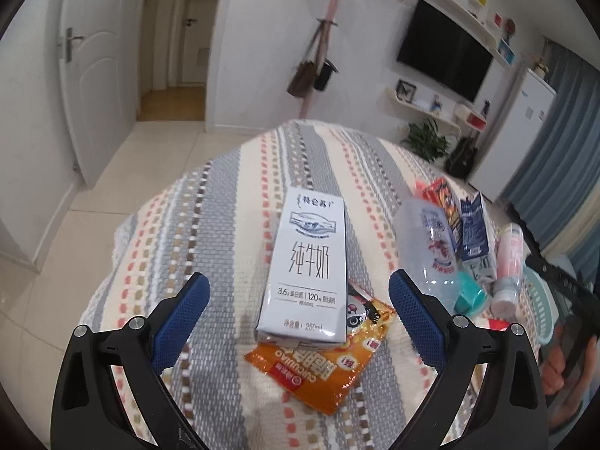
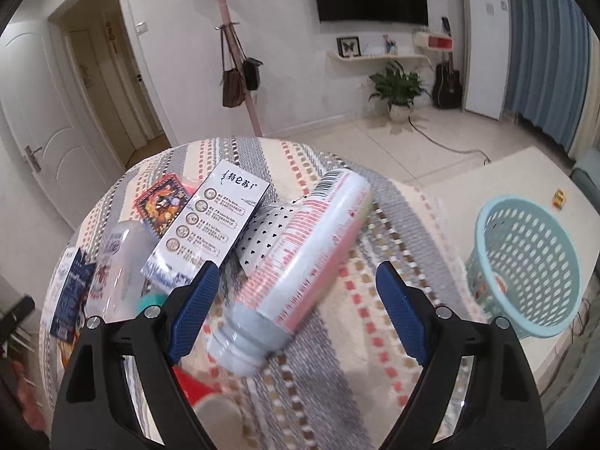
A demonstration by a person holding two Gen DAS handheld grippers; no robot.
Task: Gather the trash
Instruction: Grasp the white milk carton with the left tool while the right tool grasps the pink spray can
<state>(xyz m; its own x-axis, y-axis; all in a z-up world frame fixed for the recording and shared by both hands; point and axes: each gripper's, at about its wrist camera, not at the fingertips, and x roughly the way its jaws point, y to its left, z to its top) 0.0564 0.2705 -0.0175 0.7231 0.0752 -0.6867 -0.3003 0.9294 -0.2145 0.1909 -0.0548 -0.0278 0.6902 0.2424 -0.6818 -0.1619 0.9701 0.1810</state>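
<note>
In the left wrist view, a white milk carton lies flat on the striped cloth, its near end resting on an orange snack wrapper. My left gripper is open, one blue pad on either side of the carton and neither touching it. In the right wrist view, a pink-and-white plastic bottle lies slanted, cap end toward me and slightly blurred. My right gripper is open around it with gaps on both sides. The same bottle shows at the right of the left wrist view.
A light blue mesh basket stands just right of the cloth-covered table. Left of the bottle lie a second milk carton, a clear bottle, a red packet and a dark blue carton. A hand holds the other gripper.
</note>
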